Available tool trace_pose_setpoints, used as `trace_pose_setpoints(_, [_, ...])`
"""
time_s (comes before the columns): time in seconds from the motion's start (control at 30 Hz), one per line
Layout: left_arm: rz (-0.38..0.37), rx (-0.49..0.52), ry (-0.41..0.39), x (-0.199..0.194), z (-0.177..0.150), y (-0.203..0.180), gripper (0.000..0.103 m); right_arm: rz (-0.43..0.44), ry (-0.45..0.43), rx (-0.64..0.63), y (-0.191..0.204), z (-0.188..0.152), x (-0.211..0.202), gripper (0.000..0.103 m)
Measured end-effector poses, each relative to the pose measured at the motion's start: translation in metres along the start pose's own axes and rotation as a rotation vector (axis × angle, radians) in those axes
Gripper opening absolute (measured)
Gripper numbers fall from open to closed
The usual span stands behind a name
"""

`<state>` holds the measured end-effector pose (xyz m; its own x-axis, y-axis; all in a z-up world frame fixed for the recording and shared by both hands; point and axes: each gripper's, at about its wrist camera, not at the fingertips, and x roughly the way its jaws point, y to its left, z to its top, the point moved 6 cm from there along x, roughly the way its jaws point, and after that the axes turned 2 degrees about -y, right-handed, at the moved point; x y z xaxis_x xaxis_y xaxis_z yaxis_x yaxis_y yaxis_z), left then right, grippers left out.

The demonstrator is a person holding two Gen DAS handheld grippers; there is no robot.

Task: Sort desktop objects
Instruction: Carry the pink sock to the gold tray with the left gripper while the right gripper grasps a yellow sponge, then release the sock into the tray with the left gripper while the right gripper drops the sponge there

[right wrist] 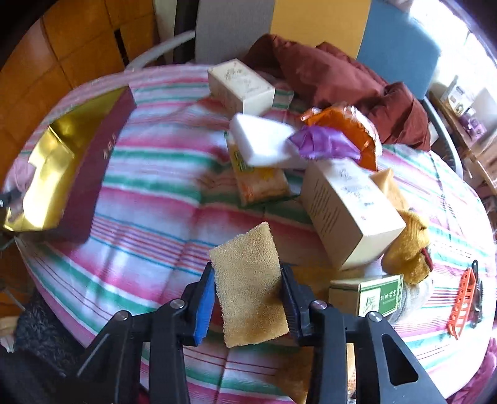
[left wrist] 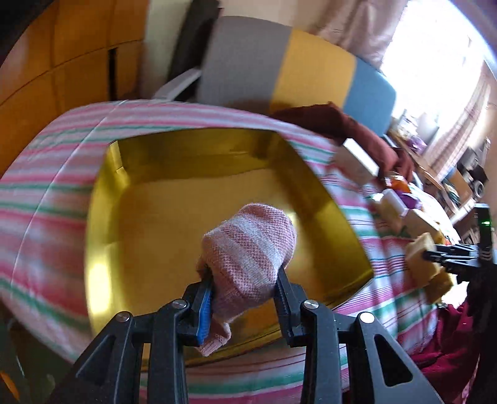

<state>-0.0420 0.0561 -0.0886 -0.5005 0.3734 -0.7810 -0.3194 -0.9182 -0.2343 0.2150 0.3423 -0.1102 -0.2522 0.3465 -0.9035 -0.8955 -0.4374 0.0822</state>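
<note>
My left gripper (left wrist: 245,289) is shut on a pink-and-white striped rolled cloth (left wrist: 248,248) and holds it above the open gold-lined box (left wrist: 139,223). My right gripper (right wrist: 248,286) is shut on a tan sponge (right wrist: 248,279) and holds it above the striped tablecloth (right wrist: 149,192). The right gripper with the sponge (left wrist: 425,251) shows at the right edge of the left wrist view. The gold-lined box with dark red sides (right wrist: 90,167) lies at the left in the right wrist view.
A pile lies on the table's right half: cream boxes (right wrist: 351,211), a white block (right wrist: 264,143), a purple wrapper (right wrist: 323,144), an orange packet (right wrist: 351,124), a snack pack (right wrist: 257,177), a plush toy (right wrist: 410,248), a green box (right wrist: 376,295), an orange clip (right wrist: 462,304). Brown cloth (right wrist: 335,74) and a chair (right wrist: 310,28) stand behind.
</note>
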Motion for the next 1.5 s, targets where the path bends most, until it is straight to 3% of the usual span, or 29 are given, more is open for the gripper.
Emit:
trace_pose_setpoints(0.3, [0.081,-0.122,0.017,0.003,-0.027,0.053,0.034,0.022,-0.137,0.056,0.026,0.029,-0.025,0.039])
trace_pose_setpoints(0.47, [0.114,-0.13,0.023,0.009,-0.034,0.056,0.035,0.119,-0.235,0.048,0.068,0.05,-0.049,0.039])
trace_pose_setpoints(0.7, [0.177,-0.118,-0.002,0.003,-0.036,0.054,0.041,0.313,-0.295,-0.051,0.168,0.081,-0.066,0.039])
trace_pose_setpoints(0.83, [0.198,-0.12,-0.019,-0.007,-0.033,0.056,0.045,0.362,-0.264,-0.126,0.23,0.095,-0.054,0.039])
trace_pose_setpoints(0.93, [0.201,-0.126,-0.034,-0.015,-0.031,0.059,0.046,0.358,-0.187,-0.105,0.264,0.1,-0.026,0.039])
trace_pose_setpoints(1.1, [0.166,-0.188,-0.066,-0.025,-0.03,0.07,0.046,0.333,-0.076,-0.102,0.295,0.096,0.024,0.039])
trace_pose_setpoints(1.23, [0.138,-0.234,-0.105,-0.038,-0.025,0.076,0.046,0.291,-0.06,-0.109,0.31,0.101,0.042,0.039])
trace_pose_setpoints(1.37, [0.12,-0.262,-0.181,-0.058,-0.014,0.083,0.047,0.33,-0.06,-0.156,0.338,0.11,0.043,0.039])
trace_pose_setpoints(1.5, [0.157,-0.285,-0.226,-0.071,-0.005,0.097,0.049,0.424,-0.043,-0.214,0.367,0.101,0.039,0.039])
